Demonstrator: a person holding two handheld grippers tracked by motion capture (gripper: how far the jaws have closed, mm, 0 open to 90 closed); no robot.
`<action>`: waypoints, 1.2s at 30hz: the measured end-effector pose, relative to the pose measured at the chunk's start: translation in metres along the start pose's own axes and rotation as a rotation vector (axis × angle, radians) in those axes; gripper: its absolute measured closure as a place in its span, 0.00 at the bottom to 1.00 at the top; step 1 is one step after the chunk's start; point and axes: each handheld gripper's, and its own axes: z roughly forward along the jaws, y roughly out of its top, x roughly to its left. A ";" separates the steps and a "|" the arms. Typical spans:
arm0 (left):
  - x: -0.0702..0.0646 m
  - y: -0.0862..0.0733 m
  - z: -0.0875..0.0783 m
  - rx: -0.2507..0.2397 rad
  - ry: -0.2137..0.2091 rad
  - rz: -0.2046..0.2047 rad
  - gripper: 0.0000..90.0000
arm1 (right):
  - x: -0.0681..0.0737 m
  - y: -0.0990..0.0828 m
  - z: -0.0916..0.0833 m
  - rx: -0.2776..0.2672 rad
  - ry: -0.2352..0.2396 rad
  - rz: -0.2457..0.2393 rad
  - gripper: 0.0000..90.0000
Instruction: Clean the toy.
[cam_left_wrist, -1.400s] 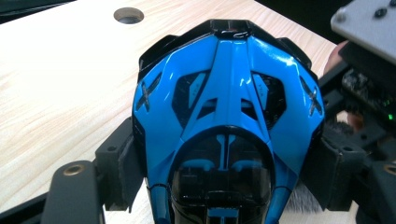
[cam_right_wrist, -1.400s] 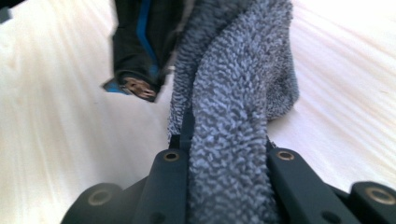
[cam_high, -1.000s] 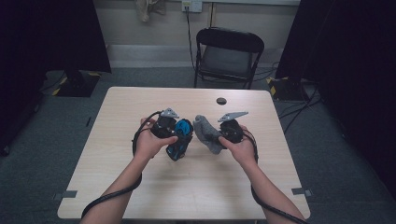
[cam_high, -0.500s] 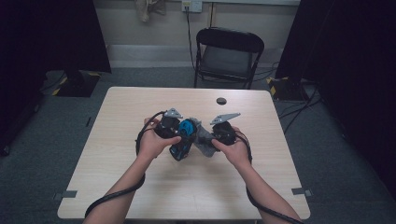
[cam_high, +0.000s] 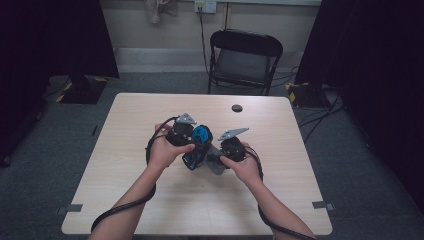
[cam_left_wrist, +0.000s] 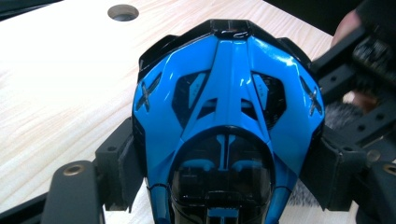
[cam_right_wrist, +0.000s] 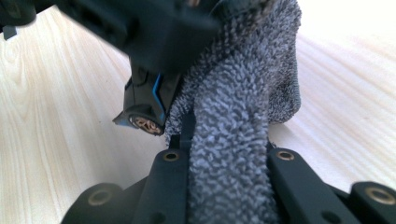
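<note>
Wiping step in hand. Left tool (cam_high: 192, 150) clamps blue toy car (cam_left_wrist: 224, 116) above counter (cam_high: 150, 200) middle. Right tool (cam_high: 212, 159) pinches grey cloth (cam_right_wrist: 233, 140), pressed against car's side. Next likely: rub cloth along body, car held steady.

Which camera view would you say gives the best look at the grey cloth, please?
The right gripper view: the grey cloth runs up close between the right gripper, its looped pile plain. The high view shows a small grey patch; the left gripper view, a fuzzy edge beside the blue toy car.
</note>
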 end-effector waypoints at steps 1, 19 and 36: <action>0.000 0.001 -0.001 0.001 0.000 -0.001 0.27 | 0.001 -0.001 0.001 0.001 0.003 0.003 0.85; 0.001 0.005 -0.007 -0.025 0.000 -0.008 0.27 | 0.001 -0.011 0.011 0.042 0.016 0.013 0.85; -0.003 -0.016 0.002 0.042 -0.029 0.001 0.27 | -0.030 0.017 -0.040 -0.044 -0.100 0.035 0.85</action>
